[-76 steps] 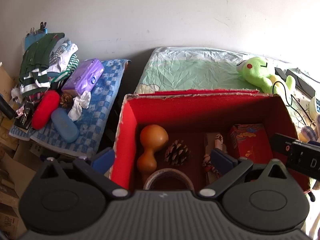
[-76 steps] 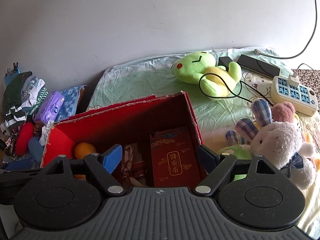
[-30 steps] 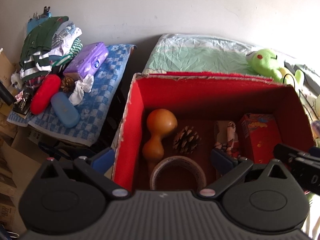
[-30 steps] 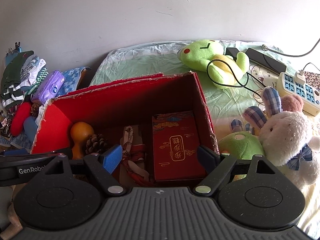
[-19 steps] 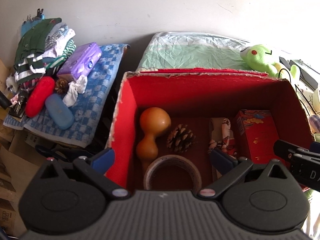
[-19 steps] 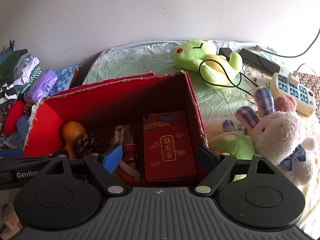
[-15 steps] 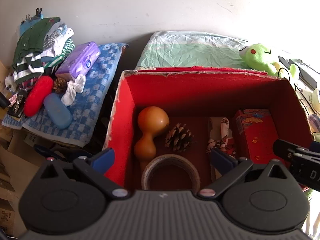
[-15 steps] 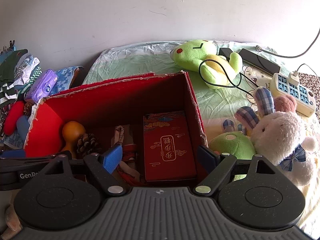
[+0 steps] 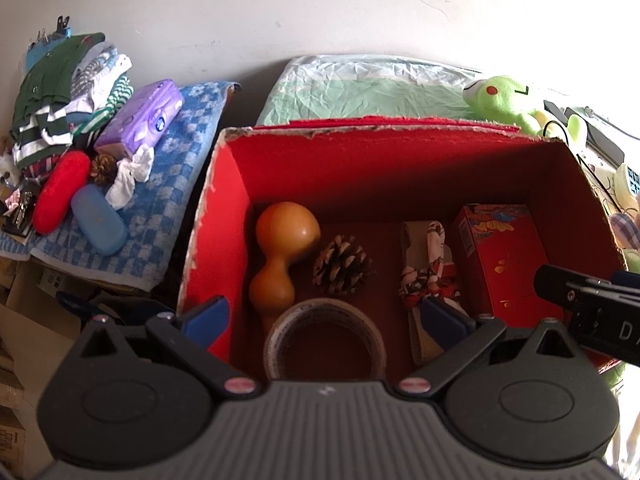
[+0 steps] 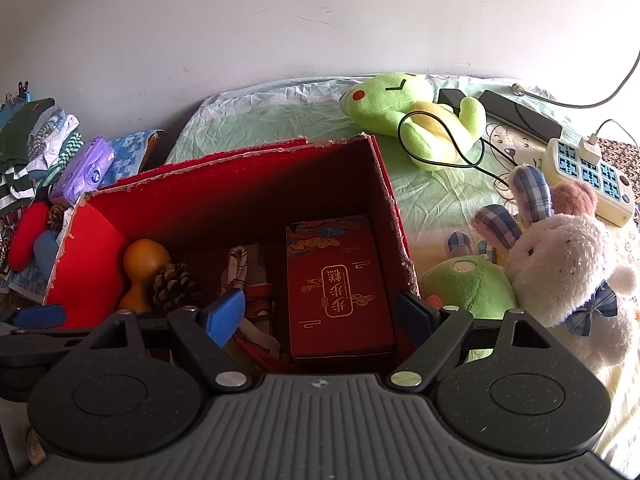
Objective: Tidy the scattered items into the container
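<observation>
A red cardboard box (image 9: 224,216) stands open on the bed and also shows in the right wrist view (image 10: 92,256). Inside lie an orange gourd (image 9: 284,252), a pine cone (image 9: 342,264), a roll of tape (image 9: 325,338), a patterned cloth (image 9: 426,272) and a red gift box (image 10: 338,284). My left gripper (image 9: 324,320) is open and empty, above the box's near left side. My right gripper (image 10: 320,312) is open and empty, above the box's near right side.
A blue checked towel (image 9: 168,184) at the left carries a purple tissue pack (image 9: 142,118), a red case (image 9: 60,192), a blue case (image 9: 98,220), a pine cone and folded clothes. Plush toys (image 10: 560,272), a green frog plush (image 10: 408,112), a power strip (image 10: 588,176) and cables lie right of the box.
Both grippers stayed open and drifted slightly over the box; the view swayed a little. Nothing was picked up or let go.
</observation>
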Demonstrator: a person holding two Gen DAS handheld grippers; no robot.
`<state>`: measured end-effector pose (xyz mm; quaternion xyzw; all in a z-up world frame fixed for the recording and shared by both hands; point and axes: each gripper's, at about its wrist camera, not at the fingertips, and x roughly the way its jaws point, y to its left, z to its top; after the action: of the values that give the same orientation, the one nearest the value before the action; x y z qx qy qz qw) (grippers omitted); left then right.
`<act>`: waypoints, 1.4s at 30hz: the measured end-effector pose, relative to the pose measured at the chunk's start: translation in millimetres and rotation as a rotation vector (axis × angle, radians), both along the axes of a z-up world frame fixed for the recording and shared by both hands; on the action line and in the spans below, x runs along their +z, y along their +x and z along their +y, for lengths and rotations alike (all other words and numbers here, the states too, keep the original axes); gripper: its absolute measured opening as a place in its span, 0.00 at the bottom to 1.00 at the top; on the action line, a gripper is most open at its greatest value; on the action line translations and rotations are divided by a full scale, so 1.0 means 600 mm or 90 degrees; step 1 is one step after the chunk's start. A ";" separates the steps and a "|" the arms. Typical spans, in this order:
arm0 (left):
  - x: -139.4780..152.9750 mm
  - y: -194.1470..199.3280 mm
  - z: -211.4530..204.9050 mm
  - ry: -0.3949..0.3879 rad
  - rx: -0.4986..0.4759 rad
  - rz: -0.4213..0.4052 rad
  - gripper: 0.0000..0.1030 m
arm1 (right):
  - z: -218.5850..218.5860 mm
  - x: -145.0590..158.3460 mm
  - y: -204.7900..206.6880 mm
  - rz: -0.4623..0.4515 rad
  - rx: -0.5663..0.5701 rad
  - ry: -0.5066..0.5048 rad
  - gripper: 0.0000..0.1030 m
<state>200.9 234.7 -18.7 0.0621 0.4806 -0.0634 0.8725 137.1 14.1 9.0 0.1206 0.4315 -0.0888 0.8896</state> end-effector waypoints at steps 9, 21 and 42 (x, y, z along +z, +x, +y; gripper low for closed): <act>-0.012 0.000 0.003 -0.002 0.007 0.013 0.98 | 0.000 -0.001 0.000 0.002 0.001 0.000 0.81; -0.023 -0.009 0.010 -0.016 0.020 0.022 0.98 | 0.006 -0.007 -0.001 0.006 0.006 -0.009 0.81; -0.045 -0.024 -0.004 -0.017 -0.017 0.020 0.98 | 0.014 -0.013 -0.002 -0.002 0.029 -0.046 0.83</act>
<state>186.6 232.4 -45.6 0.0559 0.4922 -0.0822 0.8648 136.0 22.7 1.3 0.0785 0.4293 -0.0842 0.8958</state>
